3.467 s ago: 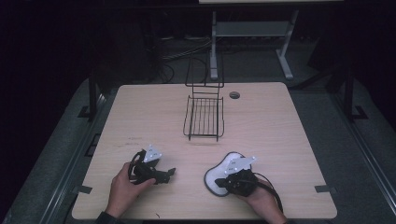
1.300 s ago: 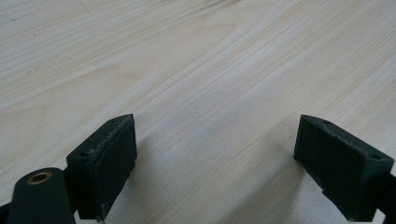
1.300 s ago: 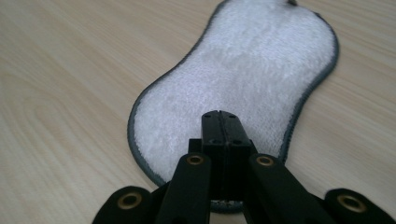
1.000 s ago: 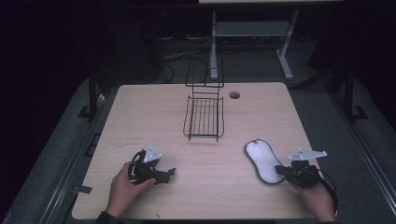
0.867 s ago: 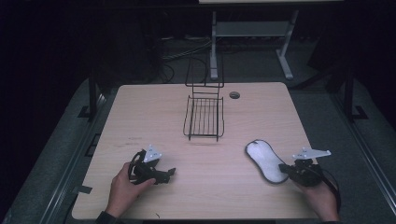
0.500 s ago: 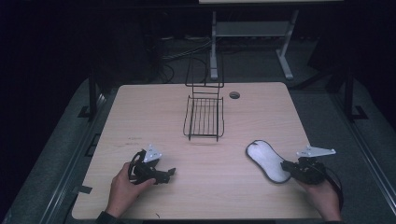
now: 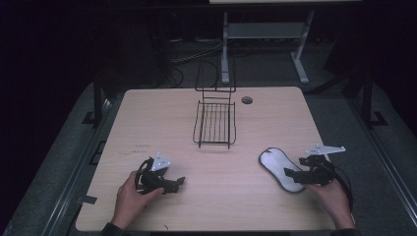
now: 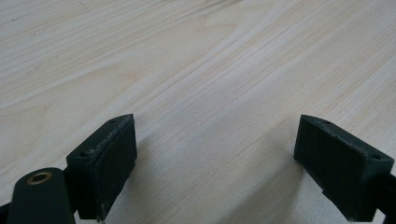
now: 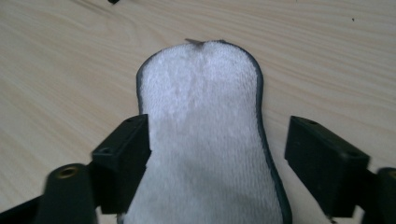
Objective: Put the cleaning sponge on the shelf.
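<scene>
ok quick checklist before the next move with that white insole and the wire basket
1. Right tongs released: ok, jaws have just been opening, apart, insole between them unpinched.
2. Insole flat on table: ok.
3. Left tongs free: ok, open over bare wood.
4. Wire basket upright, nothing in it: ok.
5. Path from insole to basket unobstructed: ok.
6. Insole's underside: cannot tell.

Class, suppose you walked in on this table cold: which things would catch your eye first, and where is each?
First the white, dark-edged insole, lying flat on the table near its right front; the right gripper has just been opening its jaws, which now stand on either side of it, apart from its edges. Next the black wire basket at the middle toward the far edge. At the left front the left gripper rests open over bare wood.
</scene>
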`<state>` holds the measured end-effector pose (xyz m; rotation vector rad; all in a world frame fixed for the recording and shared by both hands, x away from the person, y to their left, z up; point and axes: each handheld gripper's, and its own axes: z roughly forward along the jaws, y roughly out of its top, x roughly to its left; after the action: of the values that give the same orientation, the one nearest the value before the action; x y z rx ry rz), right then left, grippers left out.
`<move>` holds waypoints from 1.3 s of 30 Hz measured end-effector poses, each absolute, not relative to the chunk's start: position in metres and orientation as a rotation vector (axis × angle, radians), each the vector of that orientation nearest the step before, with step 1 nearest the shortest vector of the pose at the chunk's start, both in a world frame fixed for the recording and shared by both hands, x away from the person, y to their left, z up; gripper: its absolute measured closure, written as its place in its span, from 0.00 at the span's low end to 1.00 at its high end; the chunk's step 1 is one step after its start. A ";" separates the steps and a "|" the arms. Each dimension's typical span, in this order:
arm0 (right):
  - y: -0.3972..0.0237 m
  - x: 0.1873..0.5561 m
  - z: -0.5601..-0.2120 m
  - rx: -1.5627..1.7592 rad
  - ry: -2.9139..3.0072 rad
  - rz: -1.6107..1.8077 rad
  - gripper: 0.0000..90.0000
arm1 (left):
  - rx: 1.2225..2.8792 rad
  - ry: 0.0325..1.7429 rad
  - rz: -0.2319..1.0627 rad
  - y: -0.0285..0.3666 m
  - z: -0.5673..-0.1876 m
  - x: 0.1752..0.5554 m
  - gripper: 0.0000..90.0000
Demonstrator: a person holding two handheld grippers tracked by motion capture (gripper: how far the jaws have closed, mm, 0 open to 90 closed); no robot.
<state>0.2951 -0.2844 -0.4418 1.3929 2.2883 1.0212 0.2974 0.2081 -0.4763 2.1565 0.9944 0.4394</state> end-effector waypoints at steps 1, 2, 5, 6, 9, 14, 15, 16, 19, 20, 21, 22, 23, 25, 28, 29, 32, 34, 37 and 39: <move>-0.283 0.298 -0.442 1.395 2.293 1.022 0.21 | 2.156 0.995 0.440 0.208 -0.476 0.297 0.14; -0.282 0.300 -0.443 1.398 2.299 1.013 0.19 | 2.156 0.995 0.440 0.208 -0.476 0.297 0.14; -0.278 0.309 -0.447 1.395 2.321 0.989 0.15 | 2.156 0.995 0.440 0.208 -0.476 0.298 0.14; -0.276 0.311 -0.448 1.398 2.329 0.980 0.15 | 2.156 0.995 0.440 0.208 -0.476 0.298 0.14; -0.272 0.315 -0.451 1.396 2.342 0.962 0.13 | 2.154 0.996 0.440 0.208 -0.476 0.298 0.14; -0.264 0.321 -0.457 1.394 2.370 0.928 0.11 | 2.153 0.996 0.440 0.208 -0.476 0.298 0.14; -0.263 0.322 -0.459 1.387 2.374 0.915 0.11 | 2.154 0.996 0.440 0.208 -0.476 0.298 0.14; -0.262 0.322 -0.460 1.398 2.376 0.903 0.11 | 2.154 0.996 0.440 0.208 -0.476 0.298 0.14; -0.262 0.324 -0.462 1.398 2.388 0.898 0.11 | 2.155 0.995 0.440 0.208 -0.476 0.298 0.14; -0.261 0.324 -0.463 1.393 2.391 0.890 0.11 | 2.156 0.995 0.440 0.208 -0.476 0.298 0.14; -0.261 0.325 -0.463 1.387 2.395 0.889 0.11 | 2.155 0.995 0.440 0.208 -0.476 0.298 0.14; -0.260 0.325 -0.463 1.391 2.399 0.882 0.11 | 2.156 0.995 0.440 0.208 -0.476 0.298 0.14; -0.259 0.325 -0.464 1.389 2.404 0.878 0.11 | 2.155 0.995 0.440 0.208 -0.476 0.298 0.14; -0.258 0.325 -0.465 1.379 2.411 0.871 0.12 | 2.155 0.995 0.439 0.208 -0.476 0.298 0.14; -0.258 0.325 -0.464 1.378 2.424 0.884 0.16 | 2.155 0.995 0.440 0.208 -0.476 0.298 0.14; -0.258 0.325 -0.464 1.376 2.424 0.882 0.17 | 2.155 0.995 0.440 0.208 -0.476 0.298 0.14; -0.257 0.323 -0.463 1.356 2.436 0.892 0.22 | 2.155 0.995 0.440 0.208 -0.476 0.298 0.14; -0.257 0.323 -0.462 1.348 2.438 0.885 0.23 | 2.156 0.995 0.440 0.208 -0.476 0.298 0.14; -0.258 0.322 -0.460 1.344 2.430 0.889 0.26 | 2.156 0.995 0.439 0.208 -0.476 0.298 0.14; -0.260 0.321 -0.458 1.332 2.420 0.904 0.29 | 2.156 0.995 0.440 0.208 -0.476 0.298 0.14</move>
<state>0.3213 -0.2596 -0.4580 1.3321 2.4202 0.9037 0.2976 0.2079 -0.4763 2.1555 0.9949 0.4396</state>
